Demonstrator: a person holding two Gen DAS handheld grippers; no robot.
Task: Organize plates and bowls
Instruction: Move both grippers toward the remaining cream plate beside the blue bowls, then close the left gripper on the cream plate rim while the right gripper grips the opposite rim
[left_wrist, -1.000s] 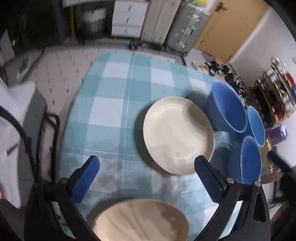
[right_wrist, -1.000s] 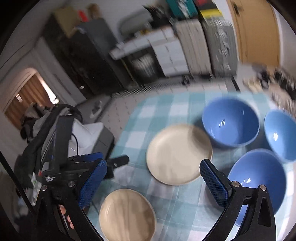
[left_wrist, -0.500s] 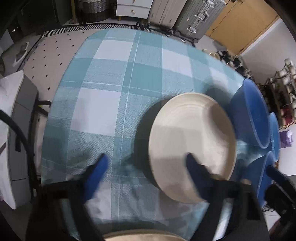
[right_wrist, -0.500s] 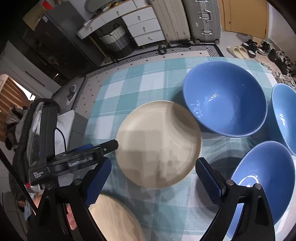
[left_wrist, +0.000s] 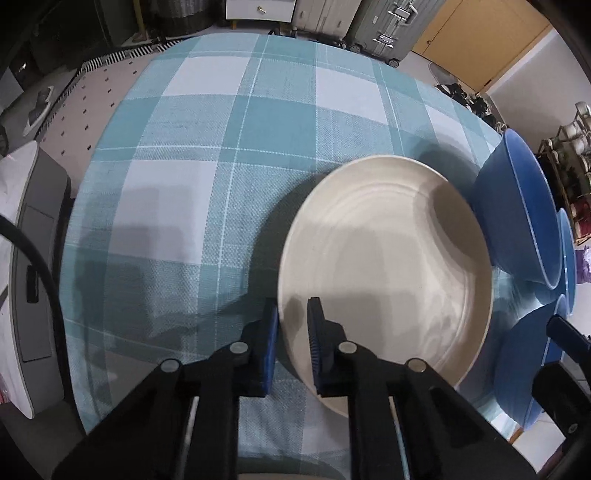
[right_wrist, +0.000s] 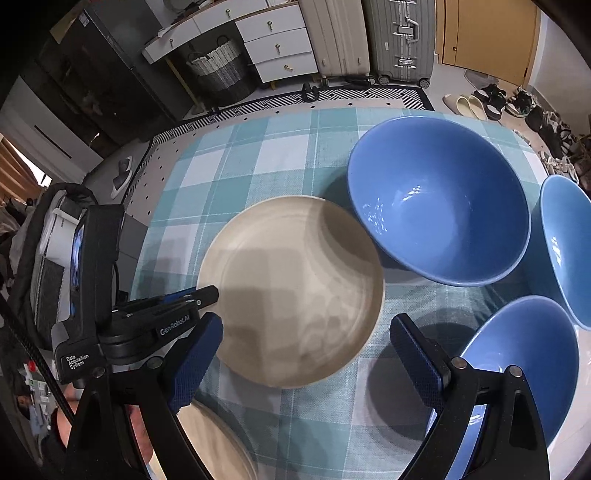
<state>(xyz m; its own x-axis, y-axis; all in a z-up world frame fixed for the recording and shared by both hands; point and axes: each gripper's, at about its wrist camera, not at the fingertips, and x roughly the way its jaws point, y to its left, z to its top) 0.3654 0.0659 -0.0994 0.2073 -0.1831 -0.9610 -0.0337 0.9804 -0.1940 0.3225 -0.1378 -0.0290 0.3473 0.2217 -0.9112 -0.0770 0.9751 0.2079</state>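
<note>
A cream plate (left_wrist: 388, 266) (right_wrist: 295, 288) lies on the teal checked tablecloth (left_wrist: 229, 155). My left gripper (left_wrist: 292, 332) has its blue pads on either side of the plate's near-left rim, and its jaws are closing on that rim. In the right wrist view the left gripper (right_wrist: 177, 299) meets the plate's left edge. My right gripper (right_wrist: 306, 354) hangs open over the plate's near edge, holding nothing. A second cream plate (right_wrist: 214, 443) lies nearer, partly hidden. Three blue bowls (right_wrist: 439, 206) (right_wrist: 569, 251) (right_wrist: 517, 369) stand to the right.
The bowls (left_wrist: 517, 214) crowd the table's right edge beside the plate. Bare cloth stretches left and far of the plate. Beyond the table are drawers (right_wrist: 280, 44), suitcases (right_wrist: 399, 37), a basket (right_wrist: 218, 70) and shoes (right_wrist: 495, 99) on the floor.
Both grippers came down toward the table. The left gripper went from wide open above the plates to closed around the far plate's rim. The right gripper stayed open.
</note>
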